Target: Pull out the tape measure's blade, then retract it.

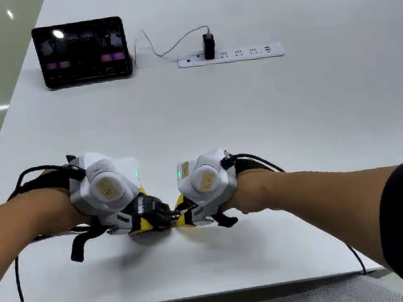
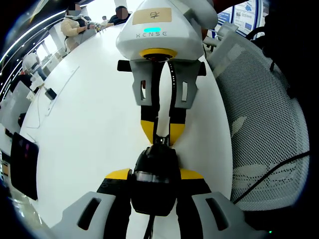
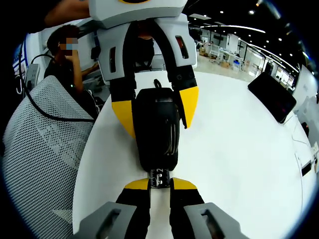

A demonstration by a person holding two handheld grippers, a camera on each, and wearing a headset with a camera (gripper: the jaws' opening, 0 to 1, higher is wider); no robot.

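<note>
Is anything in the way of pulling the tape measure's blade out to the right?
Nothing visible. The right gripper pinches the blade of the black tape measure, which the left gripper holds; no object lies on the white table to its right.

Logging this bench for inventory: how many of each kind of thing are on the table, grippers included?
tape measure: 1
grippers: 2, left gripper and right gripper
tablet: 1
power strip: 1
charger with cable: 1
total: 6

Bright, even overhead light; soft shadows; fisheye warping at edges
</note>
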